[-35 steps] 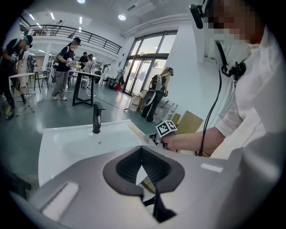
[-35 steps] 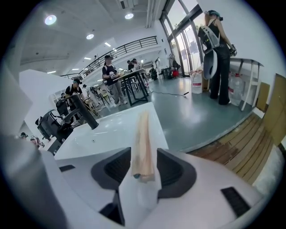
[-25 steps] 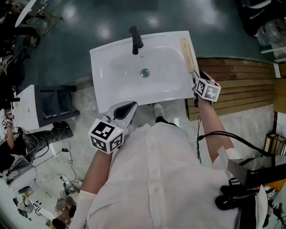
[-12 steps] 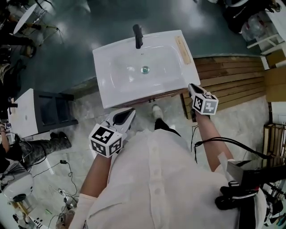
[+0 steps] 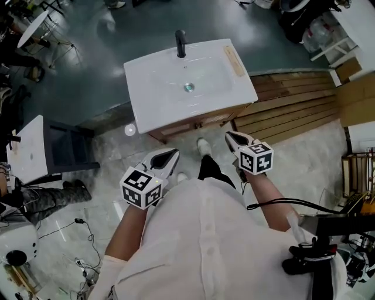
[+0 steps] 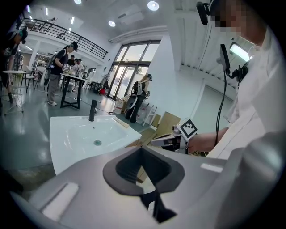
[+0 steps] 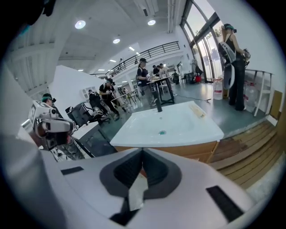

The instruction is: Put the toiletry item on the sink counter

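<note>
- Head view: the toiletry item point(image 5: 233, 61) lies on the sink counter point(image 5: 176, 99), along its right rim, apart from the tap point(image 5: 180, 43). My left gripper point(image 5: 170, 153) and right gripper point(image 5: 230, 136) are both held near my body, well apart from the sink.
- Left gripper view: my jaws are pressed together on nothing.
- Right gripper view: my jaws are closing, tips meeting, nothing between them.

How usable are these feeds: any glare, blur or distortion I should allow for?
Head view: sharp, sink evenly lit, one bright reflection on the floor beside it. Left gripper view: fisheye, dark corners, ceiling lights flare. Right gripper view: fisheye bend, sink sharp.
</note>
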Tool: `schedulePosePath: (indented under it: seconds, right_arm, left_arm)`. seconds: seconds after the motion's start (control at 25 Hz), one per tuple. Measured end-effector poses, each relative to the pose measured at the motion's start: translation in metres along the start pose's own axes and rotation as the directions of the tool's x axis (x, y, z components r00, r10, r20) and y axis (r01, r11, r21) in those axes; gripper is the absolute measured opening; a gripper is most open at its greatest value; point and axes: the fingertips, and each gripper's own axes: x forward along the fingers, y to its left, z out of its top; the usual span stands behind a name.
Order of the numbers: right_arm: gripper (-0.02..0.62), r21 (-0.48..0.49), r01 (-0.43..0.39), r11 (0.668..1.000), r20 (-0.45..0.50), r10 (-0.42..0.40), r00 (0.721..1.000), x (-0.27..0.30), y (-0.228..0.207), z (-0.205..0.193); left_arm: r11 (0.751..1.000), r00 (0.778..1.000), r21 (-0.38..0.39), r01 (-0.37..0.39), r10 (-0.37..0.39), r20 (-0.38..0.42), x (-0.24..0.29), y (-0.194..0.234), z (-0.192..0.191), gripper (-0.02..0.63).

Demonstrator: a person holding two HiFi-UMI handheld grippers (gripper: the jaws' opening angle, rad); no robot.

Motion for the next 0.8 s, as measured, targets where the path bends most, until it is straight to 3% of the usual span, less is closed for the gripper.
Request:
schedulePosePath:
  seconds: [0.32, 0.8]
  right_arm:
    - [0.005, -0.076, -0.082, 0.994, -0.015, 0.081, 0.997, -0.011, 0.066, -0.017]
    - [0.005, -0.142, -0.127, 0.982, 0.001, 0.129, 0.992, -0.014, 0.102, -0.022]
  left_arm:
    - [1.0, 1.0, 0.026, 0.007, -0.007, 0.001, -0.022, -0.016, -0.017, 0.006]
    - [1.0, 1.0, 0.027, -0.014, 0.014, -0.005, -0.042, -0.022, -0.037, 0.006]
